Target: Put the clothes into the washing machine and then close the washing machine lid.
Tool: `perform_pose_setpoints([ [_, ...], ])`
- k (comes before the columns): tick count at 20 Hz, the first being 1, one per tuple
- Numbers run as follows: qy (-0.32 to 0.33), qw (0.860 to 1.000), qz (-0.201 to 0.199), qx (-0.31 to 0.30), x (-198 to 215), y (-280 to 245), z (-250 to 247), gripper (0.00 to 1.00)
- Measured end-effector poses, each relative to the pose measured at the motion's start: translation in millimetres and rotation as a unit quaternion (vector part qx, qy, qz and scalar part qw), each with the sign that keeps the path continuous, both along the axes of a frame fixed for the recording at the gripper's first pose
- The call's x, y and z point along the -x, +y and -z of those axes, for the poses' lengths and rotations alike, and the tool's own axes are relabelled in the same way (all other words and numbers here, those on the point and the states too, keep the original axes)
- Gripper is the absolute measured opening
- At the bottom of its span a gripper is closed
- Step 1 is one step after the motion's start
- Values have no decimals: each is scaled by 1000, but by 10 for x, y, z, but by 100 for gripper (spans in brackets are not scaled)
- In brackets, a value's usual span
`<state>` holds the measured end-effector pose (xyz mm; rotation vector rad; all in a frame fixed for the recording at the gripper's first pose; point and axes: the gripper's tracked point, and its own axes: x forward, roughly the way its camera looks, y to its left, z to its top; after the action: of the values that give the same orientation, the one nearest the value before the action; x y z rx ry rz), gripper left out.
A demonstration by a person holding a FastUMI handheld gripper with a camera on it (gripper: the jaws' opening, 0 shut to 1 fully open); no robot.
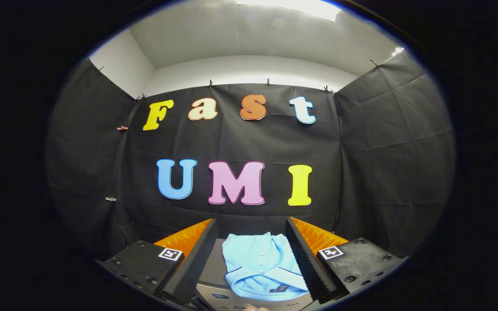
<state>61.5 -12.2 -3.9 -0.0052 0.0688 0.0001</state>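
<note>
Gripper (251, 255) is wide open on my feed, fingers spread apart with a clear gap between them and nothing pinched. Each finger's ridged inner pad (197, 255) faces inward across the gap, and I see a square marker tag (170, 254) on top of the left finger body and a matching one on the right.

Between the fingers, just ahead of the tips, lies the light blue shirt (260, 268). It looks folded, with a button placket running down the middle, dark piping along a lower fold and a small dark patch near its near edge. Neither finger touches it from what I can see; it sits in the gap with space on both sides, closer to the right finger.

Shirt rests on a grey surface (214, 293) with a few dark marks on its near part. I can't tell whether that's the washing machine lid or something else. The shirt covers most of what I see of it, from its far edge down toward the near edge.

At the very near edge of that surface there's a small pale rounded thing (252, 307), too cut off to identify.

Beyond the fingers, black cloth wall (383, 151) wraps the booth on three sides, with white wall and ceiling (249, 43) above it and a bright light up top.
</note>
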Motion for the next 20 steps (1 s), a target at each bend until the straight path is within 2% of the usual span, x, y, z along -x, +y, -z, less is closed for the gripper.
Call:
perform_pose_setpoints([
  [7, 52, 998, 13, -24, -686, -166, 124, 99],
  [13, 144, 989, 28, -11, -1258, -340, 724, 98],
  [20, 245, 969, 39, -2, -1631, -439, 1518, 99],
])
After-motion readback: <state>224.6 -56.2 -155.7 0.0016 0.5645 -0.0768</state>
